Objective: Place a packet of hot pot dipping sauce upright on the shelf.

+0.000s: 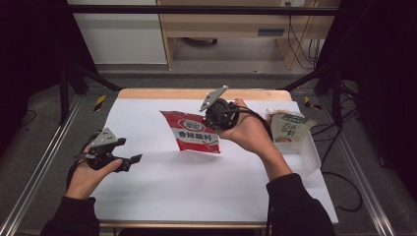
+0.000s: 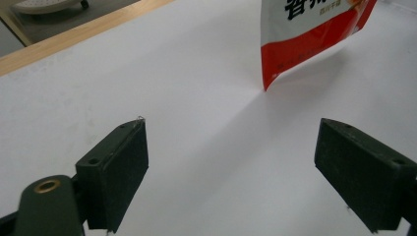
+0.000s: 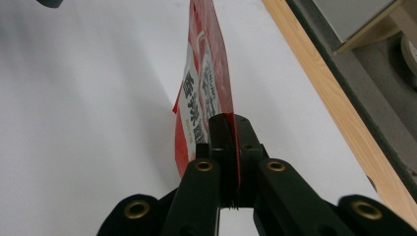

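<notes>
At the near left of the desk [image 1: 162, 196], the left claw [image 1: 132, 158] hovers with its jaws spread wide and nothing between them; in the left gripper view only bare white surface lies between its two black pads [image 2: 115, 174].

Right of it, near the middle of the desk and toward the far side, is the red and white snack bag [image 1: 195, 132]. In the high view its long axis runs from far left to near right, sloping down toward the near right corner, with its printed face turned toward the near side. It is a flat sealed pouch, red along its borders, with a white panel bearing dark characters and a round logo close to its top. In the left gripper view one lower red corner [image 2: 268, 83] seems to hang just above the white surface, though whether it touches is hard to tell.

The right claw [image 1: 212, 114] grips the bag by its far right edge: in the right gripper view the jaws are pressed together on the bag's thin edge [image 3: 231, 132], and the bag stretches away from them edge-on.

At the far right, a clear tray [image 1: 307, 155] holds a pale green and white bag [image 1: 287, 127].
</notes>
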Action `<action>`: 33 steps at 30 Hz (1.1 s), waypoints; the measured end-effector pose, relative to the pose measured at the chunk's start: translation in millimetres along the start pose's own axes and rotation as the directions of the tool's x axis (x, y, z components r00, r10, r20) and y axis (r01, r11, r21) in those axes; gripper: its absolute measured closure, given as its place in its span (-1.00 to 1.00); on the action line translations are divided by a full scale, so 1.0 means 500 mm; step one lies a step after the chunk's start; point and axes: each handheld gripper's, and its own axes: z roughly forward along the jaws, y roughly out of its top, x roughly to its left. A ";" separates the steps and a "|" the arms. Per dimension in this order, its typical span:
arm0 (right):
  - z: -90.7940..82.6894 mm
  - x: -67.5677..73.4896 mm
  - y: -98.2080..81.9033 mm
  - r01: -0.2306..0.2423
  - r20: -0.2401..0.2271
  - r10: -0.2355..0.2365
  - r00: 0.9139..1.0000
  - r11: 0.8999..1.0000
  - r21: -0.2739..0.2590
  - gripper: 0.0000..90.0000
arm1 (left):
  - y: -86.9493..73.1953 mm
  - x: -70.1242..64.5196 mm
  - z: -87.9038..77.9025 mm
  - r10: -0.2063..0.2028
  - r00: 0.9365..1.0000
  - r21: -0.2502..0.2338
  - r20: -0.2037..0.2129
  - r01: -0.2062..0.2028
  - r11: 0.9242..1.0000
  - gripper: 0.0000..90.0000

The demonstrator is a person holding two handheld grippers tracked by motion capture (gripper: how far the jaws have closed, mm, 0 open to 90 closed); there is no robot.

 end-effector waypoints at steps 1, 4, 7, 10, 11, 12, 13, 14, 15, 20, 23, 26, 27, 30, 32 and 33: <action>-0.007 -0.005 -0.006 -0.004 0.010 0.004 1.000 1.000 0.004 1.00 | -0.001 0.000 0.001 -0.001 1.000 0.003 -0.001 0.001 1.000 -0.72; -0.018 -0.012 -0.016 -0.009 0.020 0.008 1.000 1.000 0.010 1.00 | -0.004 0.001 0.005 -0.003 1.000 0.011 -0.001 0.003 1.000 -0.73; -0.031 -0.021 -0.030 -0.019 0.034 0.019 0.999 1.000 0.010 1.00 | -0.007 0.001 0.008 -0.004 1.000 0.017 -0.001 0.004 1.000 -0.74; -0.040 -0.028 -0.041 -0.026 0.043 0.025 0.999 1.000 0.014 1.00 | -0.009 0.002 0.010 -0.004 1.000 0.020 -0.004 0.004 1.000 -0.74; -0.044 -0.030 -0.045 -0.030 0.045 0.029 0.999 0.999 0.012 1.00 | -0.010 0.002 0.010 -0.005 1.000 0.021 -0.004 0.005 1.000 -0.75; -0.046 -0.032 -0.047 -0.033 0.047 0.032 0.998 0.999 0.012 1.00 | -0.011 0.003 0.012 -0.006 1.000 0.024 -0.005 0.007 1.000 -0.75; -0.049 -0.033 -0.050 -0.034 0.049 0.034 0.998 0.999 0.011 1.00 | -0.012 0.003 0.013 -0.010 1.000 0.027 -0.004 0.010 1.000 -0.76; -0.052 -0.035 -0.053 -0.034 0.051 0.034 0.998 0.999 0.008 1.00 | -0.015 0.004 0.015 -0.011 1.000 0.034 -0.007 0.012 0.999 -0.76; -0.056 -0.035 -0.056 -0.039 0.055 0.039 0.998 0.999 0.007 1.00 | -0.016 0.005 0.016 -0.012 1.000 0.036 -0.009 0.013 0.999 -0.78; -0.072 -0.039 -0.067 -0.043 0.063 0.044 0.997 0.999 -0.005 1.00 | -0.022 0.006 0.023 -0.016 1.000 0.046 -0.012 0.016 0.999 -0.82; -0.086 -0.040 -0.074 -0.045 0.073 0.046 0.996 0.999 -0.014 1.00 | -0.024 0.007 0.024 -0.024 1.000 0.049 -0.013 0.025 0.998 -0.83; -0.100 -0.041 -0.081 -0.051 0.083 0.053 0.995 0.998 -0.027 1.00 | -0.027 0.010 0.026 -0.029 0.999 0.053 -0.019 0.030 0.998 -0.83; -0.105 -0.041 -0.083 -0.053 0.084 0.055 0.995 0.998 -0.032 1.00 | -0.029 0.010 0.026 -0.037 0.999 0.054 -0.019 0.038 0.998 -0.83; -0.120 -0.039 -0.090 -0.048 0.097 0.051 0.994 0.998 -0.038 1.00 | -0.032 0.013 0.027 -0.042 0.999 0.060 -0.022 0.043 0.997 -0.83; -0.132 -0.036 -0.095 -0.052 0.109 0.057 0.992 0.998 -0.044 1.00 | -0.035 0.013 0.029 -0.047 0.999 0.063 -0.023 0.048 0.997 -0.83; -0.141 -0.035 -0.099 -0.047 0.115 0.052 0.992 0.998 -0.046 1.00 | -0.035 0.013 0.030 -0.045 0.999 0.066 -0.023 0.046 0.997 -0.83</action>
